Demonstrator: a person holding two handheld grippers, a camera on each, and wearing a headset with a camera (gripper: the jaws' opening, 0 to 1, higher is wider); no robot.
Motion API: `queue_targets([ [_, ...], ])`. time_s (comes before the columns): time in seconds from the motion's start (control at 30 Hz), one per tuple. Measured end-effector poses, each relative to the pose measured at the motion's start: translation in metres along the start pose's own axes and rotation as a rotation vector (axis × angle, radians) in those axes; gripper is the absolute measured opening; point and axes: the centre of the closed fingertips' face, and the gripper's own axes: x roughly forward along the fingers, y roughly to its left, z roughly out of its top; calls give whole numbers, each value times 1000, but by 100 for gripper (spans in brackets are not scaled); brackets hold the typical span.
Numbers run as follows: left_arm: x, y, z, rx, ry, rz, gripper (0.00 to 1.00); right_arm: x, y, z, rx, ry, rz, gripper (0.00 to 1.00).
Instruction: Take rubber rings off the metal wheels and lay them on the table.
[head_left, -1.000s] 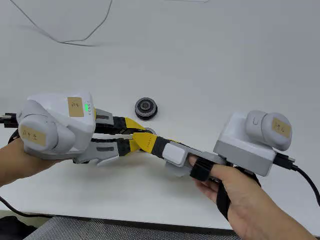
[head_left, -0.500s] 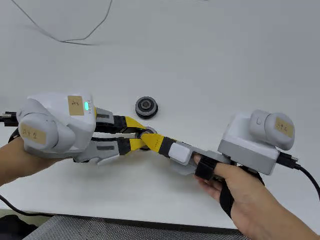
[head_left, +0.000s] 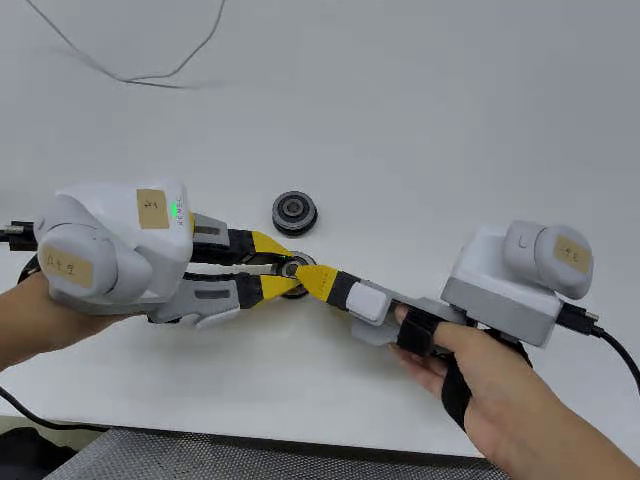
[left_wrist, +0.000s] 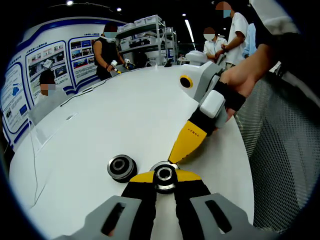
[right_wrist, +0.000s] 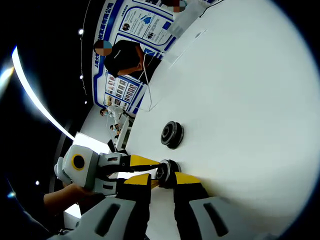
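Metal wheels number two. The held wheel (head_left: 293, 270) is pinched between the yellow tips of the left claw (head_left: 283, 268), just above the counter (head_left: 450, 120). The loose wheel (head_left: 294, 212) lies flat a little beyond it, near but not touching, with a dark band around its rim.

The right claw (head_left: 318, 283) reaches in from the right. In the right gripper view its tips sit either side of the held wheel (right_wrist: 168, 172). In the left gripper view one of its yellow jaws meets that wheel's (left_wrist: 165, 175) edge. Whether this claw grips or only rests there, I cannot tell.

Both claws work close to the counter's near edge, where grey mesh (head_left: 250, 462) shows below. Wide bare counter lies beyond and to the right. A thin cable (head_left: 130, 76) lies well apart at the far left.

Compared with a second ago, the right claw has drawn back to the right, and its tips overlap the left claw's less. The left claw and the loose wheel have kept their places.
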Motion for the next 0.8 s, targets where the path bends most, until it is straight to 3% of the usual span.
queue_targets([
  [0.5,0,0,0,-1,1,0,13,1,-10,1,-7,3,-40,4],
  [0.8,0,1,-1,0,1,0,13,1,-9,2,-22,16,-68,2],
])
